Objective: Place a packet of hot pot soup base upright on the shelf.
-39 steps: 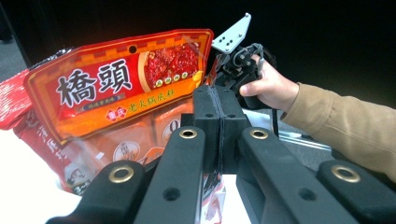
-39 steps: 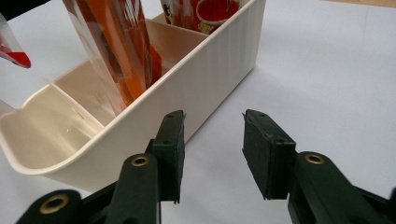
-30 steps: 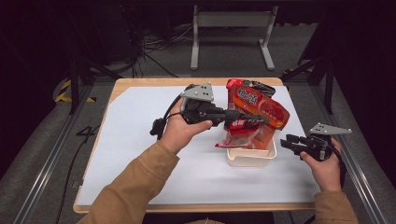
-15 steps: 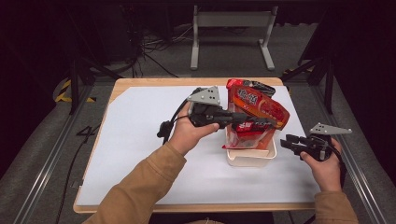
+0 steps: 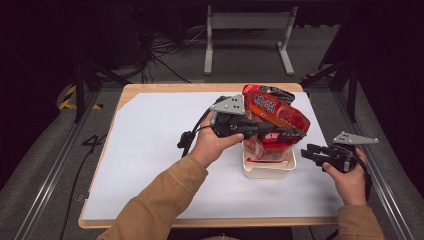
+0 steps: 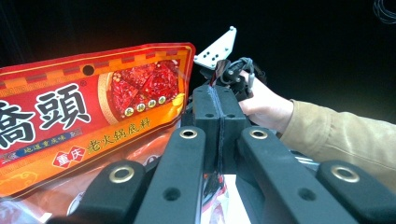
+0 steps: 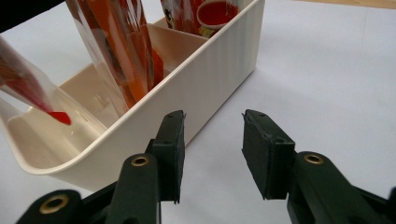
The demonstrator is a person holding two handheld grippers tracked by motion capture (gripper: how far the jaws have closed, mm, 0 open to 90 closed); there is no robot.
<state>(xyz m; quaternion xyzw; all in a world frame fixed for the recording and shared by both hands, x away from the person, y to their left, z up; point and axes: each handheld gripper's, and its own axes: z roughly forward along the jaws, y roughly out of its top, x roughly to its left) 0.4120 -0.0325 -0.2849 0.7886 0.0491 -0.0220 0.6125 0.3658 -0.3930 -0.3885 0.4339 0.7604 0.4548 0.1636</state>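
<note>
The left gripper (image 5: pixel 295 134) reaches across the red printed plastic sauce pouches (image 5: pixel 277 117) that stand in the cream ribbed plastic bin (image 5: pixel 269 168). Its jaws are pressed flat together, pad against pad, in the left gripper view (image 6: pixel 219 128); whether a film edge is pinched between them I cannot tell. There the biggest pouch (image 6: pixel 84 112) lies at about ten o'clock from the tips, just beside them.

The right gripper (image 5: pixel 311 151) rests at three o'clock of the bin, near its wall, jaws standing partly apart with nothing between (bare white sheet shows through the gap) (image 7: pixel 212 154). In its own view the bin wall (image 7: pixel 196 91) rises at eleven o'clock, just beside the left pad, with clear-and-red pouches (image 7: pixel 126 51) leaning inside.

The bin sits on a white sheet (image 5: pixel 150 150) covering the wooden table (image 5: pixel 165 87); grey metal stand legs (image 5: pixel 247 40) rise at twelve o'clock beyond.
</note>
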